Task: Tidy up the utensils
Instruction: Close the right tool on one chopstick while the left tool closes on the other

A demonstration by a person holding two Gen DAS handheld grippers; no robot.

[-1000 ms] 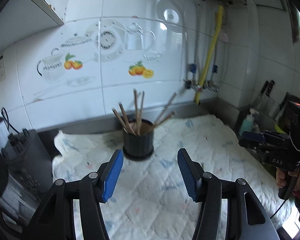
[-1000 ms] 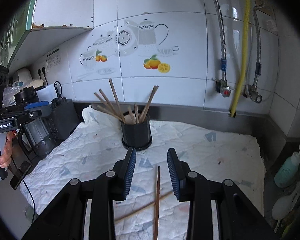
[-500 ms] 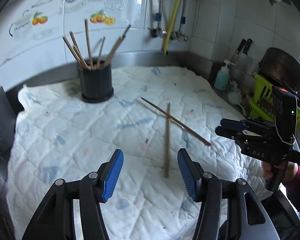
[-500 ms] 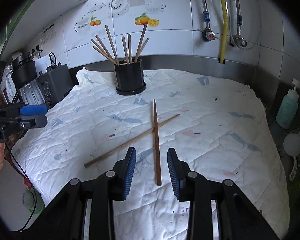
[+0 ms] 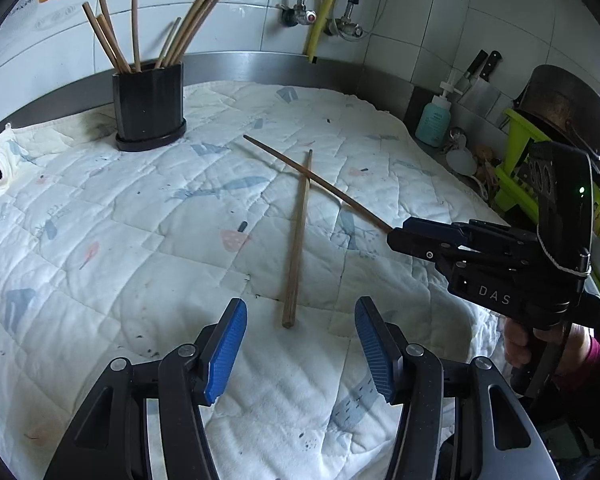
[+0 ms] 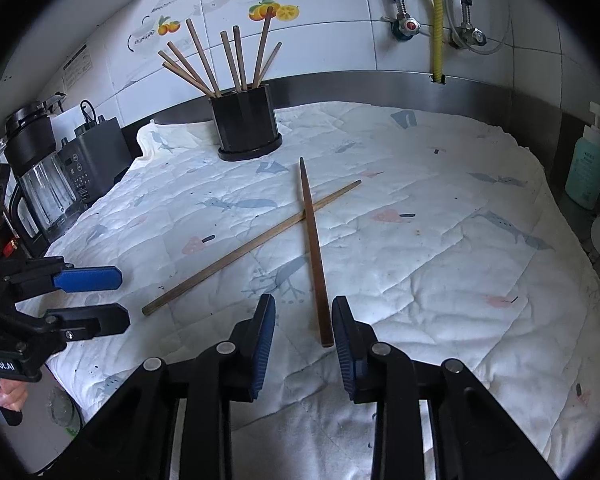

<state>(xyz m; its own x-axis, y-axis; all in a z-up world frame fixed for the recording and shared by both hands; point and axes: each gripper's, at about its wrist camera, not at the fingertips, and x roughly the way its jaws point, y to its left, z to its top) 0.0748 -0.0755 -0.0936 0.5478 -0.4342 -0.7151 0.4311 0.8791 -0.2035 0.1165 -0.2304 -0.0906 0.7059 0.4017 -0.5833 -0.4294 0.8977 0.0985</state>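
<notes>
Two loose chopsticks lie crossed on the quilted cloth (image 5: 100, 240) that covers my desk, in front of the black holder (image 5: 149, 108) where the rest already stand. The darker chopstick (image 6: 314, 248) rests on top, its butt end just between the pads of my right tool (image 6: 303, 330). Those jaws have just been narrowing around it, but the pads do not press on the wood yet — nothing is gripped. The paler chopstick (image 5: 297, 240) runs underneath, its near end just ahead of my left tool (image 5: 300, 346), whose jaws stand wide with only cloth between them.

I judge these sticks light, stiff and thin, with a smooth finish that could slide or roll in the pads. The cloth is soft, so pressing down would sink a stick into the padding rather than pin it. I would take each near its thick butt end, pads square across the shaft, and lift the top one first so that it does not drag its partner. The long free end will swing, so it should go into the holder tip first.
</notes>
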